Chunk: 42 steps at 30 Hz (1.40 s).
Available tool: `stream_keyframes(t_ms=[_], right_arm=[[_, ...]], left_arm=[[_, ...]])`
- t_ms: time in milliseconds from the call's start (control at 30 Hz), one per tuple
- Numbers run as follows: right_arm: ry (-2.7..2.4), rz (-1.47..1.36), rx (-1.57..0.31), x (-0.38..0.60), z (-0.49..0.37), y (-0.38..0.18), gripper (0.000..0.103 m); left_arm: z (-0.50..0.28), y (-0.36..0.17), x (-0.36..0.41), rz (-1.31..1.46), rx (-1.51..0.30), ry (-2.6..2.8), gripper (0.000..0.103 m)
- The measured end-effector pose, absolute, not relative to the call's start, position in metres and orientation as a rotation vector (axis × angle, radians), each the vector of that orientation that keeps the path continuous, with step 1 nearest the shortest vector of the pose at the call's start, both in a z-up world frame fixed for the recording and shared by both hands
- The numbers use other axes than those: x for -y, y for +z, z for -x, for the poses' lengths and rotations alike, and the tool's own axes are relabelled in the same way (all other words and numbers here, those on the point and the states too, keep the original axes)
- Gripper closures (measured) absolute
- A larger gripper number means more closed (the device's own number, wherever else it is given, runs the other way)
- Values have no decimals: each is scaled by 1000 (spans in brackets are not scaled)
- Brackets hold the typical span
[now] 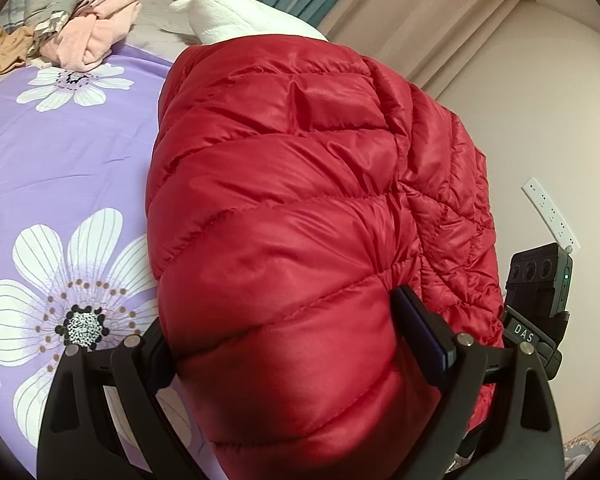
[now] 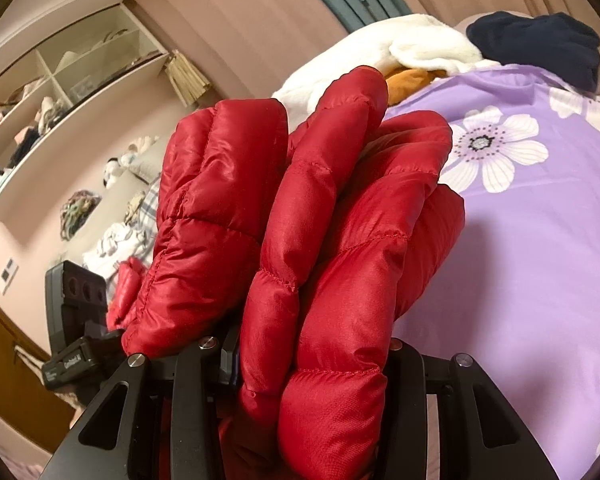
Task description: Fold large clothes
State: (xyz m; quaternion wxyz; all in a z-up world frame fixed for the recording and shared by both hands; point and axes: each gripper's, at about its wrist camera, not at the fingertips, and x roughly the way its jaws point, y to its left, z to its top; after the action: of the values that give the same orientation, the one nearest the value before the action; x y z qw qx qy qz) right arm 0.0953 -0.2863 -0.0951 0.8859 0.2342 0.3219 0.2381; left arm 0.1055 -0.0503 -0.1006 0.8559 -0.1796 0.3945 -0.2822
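Red jacket (image 2: 320, 240) hides right gripper (image 2: 308, 356) fingertips (bunched folds).

Your red jacket (image 1: 300, 200) is quilted, puffy cloth with a slick, glossy sheen and stitched seams. Under it, the purple bedsheet (image 1: 80, 160) looks smooth and faintly satiny. The white blanket (image 2: 420, 48) is soft, matt fleece. Both grippers, left (image 1: 296, 340) and right (image 2: 312, 360), seem to be matt black plastic with shiny metal pins.

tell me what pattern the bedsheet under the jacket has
Lilac with large white flowers; the sheet shows best in the left wrist view.
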Motion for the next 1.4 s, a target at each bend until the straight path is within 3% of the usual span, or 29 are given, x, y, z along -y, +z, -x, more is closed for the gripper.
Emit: stream_keyframes(t_ms=[1400], right_arm=[[512,-459,-719,244,-128,-95,60]], left_arm=[[-92,-94,45,412,-844,-541,9]])
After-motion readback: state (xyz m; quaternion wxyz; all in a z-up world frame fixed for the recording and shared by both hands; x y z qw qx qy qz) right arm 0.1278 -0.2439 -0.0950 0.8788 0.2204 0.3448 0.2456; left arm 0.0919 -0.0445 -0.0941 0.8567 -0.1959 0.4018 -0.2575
